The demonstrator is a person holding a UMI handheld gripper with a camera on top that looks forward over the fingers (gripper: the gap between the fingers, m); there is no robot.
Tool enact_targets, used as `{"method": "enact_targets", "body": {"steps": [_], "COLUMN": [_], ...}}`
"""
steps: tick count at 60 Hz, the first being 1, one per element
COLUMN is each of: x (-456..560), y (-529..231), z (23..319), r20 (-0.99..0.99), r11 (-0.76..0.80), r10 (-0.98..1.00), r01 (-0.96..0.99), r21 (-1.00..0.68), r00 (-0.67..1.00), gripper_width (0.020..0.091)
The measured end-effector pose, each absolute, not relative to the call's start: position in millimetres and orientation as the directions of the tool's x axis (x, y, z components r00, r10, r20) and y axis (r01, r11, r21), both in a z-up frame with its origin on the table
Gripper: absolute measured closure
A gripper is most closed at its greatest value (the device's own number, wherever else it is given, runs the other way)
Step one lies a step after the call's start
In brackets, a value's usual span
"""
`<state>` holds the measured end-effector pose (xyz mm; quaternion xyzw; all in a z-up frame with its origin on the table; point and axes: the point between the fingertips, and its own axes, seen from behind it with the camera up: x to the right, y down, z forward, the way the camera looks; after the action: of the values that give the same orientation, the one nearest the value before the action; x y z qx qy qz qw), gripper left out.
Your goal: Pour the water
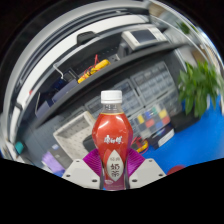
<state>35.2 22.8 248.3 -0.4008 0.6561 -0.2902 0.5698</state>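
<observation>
The tool [112,172] pinches the bottle [112,140] low on its body; tilt it slowly, since the cap [112,97] seems on.

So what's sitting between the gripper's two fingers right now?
The gripper view shows a red-labelled bottle with a white cap, upright between the fingers of the gripper. The pink pads seem pressed to its sides.
</observation>
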Motion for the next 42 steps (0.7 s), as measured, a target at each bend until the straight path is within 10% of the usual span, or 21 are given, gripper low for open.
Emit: {"method": "enact_targets", "body": {"steps": [16,34,42], "x": [48,47,47], "y": [-75,-111,-112], "z": [188,81,88], "r20": [-0.092,-0.037,-0.06], "r11": [0.114,0.07,0.085], "r10": [-0.991,-0.994,-0.993], "r01": [-0.257,-0.356,-0.28], "r21": [-0.96,-0.932,-0.956], "r00": [-0.096,-0.098,-0.1], "gripper_width": [0.0814,0.0827,0.08]}}
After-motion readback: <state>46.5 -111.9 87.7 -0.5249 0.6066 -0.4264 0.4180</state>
